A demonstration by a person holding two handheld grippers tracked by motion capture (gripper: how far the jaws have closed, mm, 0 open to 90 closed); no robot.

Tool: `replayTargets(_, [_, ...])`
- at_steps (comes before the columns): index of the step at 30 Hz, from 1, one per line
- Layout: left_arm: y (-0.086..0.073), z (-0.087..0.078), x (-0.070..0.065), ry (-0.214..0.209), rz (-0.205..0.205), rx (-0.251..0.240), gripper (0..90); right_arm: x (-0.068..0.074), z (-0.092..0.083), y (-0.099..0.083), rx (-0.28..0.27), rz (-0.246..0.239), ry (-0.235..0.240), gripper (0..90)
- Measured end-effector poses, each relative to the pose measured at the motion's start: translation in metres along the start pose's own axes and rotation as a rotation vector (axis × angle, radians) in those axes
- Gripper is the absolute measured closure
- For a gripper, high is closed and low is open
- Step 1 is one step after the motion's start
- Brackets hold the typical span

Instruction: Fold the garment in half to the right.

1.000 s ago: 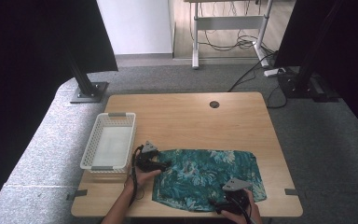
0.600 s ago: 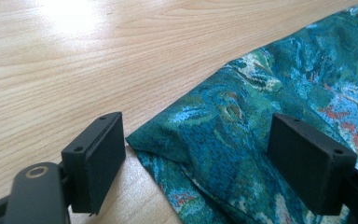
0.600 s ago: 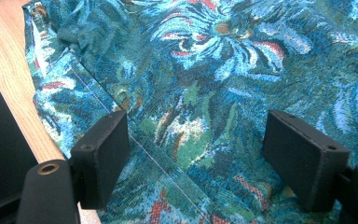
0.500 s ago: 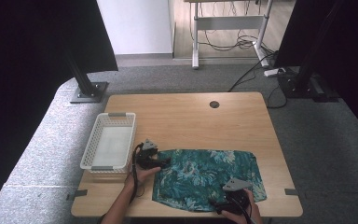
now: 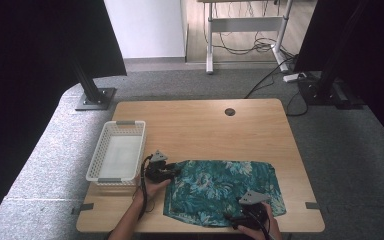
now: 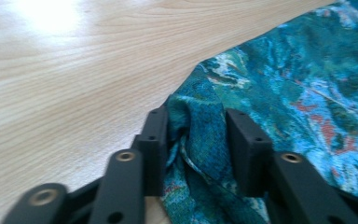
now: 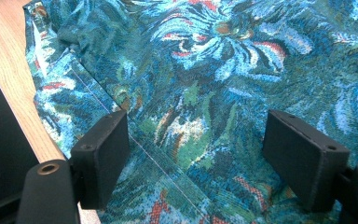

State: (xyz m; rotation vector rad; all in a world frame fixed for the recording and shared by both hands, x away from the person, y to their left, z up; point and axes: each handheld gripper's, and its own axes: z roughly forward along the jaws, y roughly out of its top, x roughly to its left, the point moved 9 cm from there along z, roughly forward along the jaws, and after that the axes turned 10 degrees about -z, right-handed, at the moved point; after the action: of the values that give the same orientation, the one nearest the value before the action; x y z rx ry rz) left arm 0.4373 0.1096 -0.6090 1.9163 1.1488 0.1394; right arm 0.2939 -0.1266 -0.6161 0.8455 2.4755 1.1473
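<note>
My left gripper (image 6: 193, 140), its jaws just closing, pinches a bunched fold at the left corner of the floral cloth (image 5: 220, 187). The cloth lies flat near the table's (image 5: 200, 125) front edge, long axis left to right. My right gripper (image 7: 214, 154) rests wide open on it.

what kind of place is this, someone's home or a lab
Probably a lab or recording workspace, not a home: a bare wooden table on grey carpet, dark curtains at both sides, and loose cables under a height-adjustable desk behind.
</note>
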Motion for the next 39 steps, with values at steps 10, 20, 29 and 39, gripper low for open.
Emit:
replayTargets(10, [0.003, -0.006, -0.009, -0.055, -0.025, -0.007, 83.5, -0.001, -0.001, 0.0, -0.006, 0.015, 0.006, 22.7])
replayTargets(20, [0.011, -0.019, -0.018, -0.074, -0.011, -0.04, 83.4, 0.002, -0.003, 0.009, -0.041, 0.043, 0.023, 20.6])
replayTargets(29, [0.013, -0.028, -0.02, -0.088, -0.011, -0.046, 83.2, 0.031, 0.003, 0.039, -0.078, -0.012, 0.067, 21.0])
replayTargets(39, [0.011, -0.033, -0.019, -0.107, -0.025, -0.047, 83.0, 0.06, 0.022, 0.069, -0.075, -0.058, 0.12, 21.0])
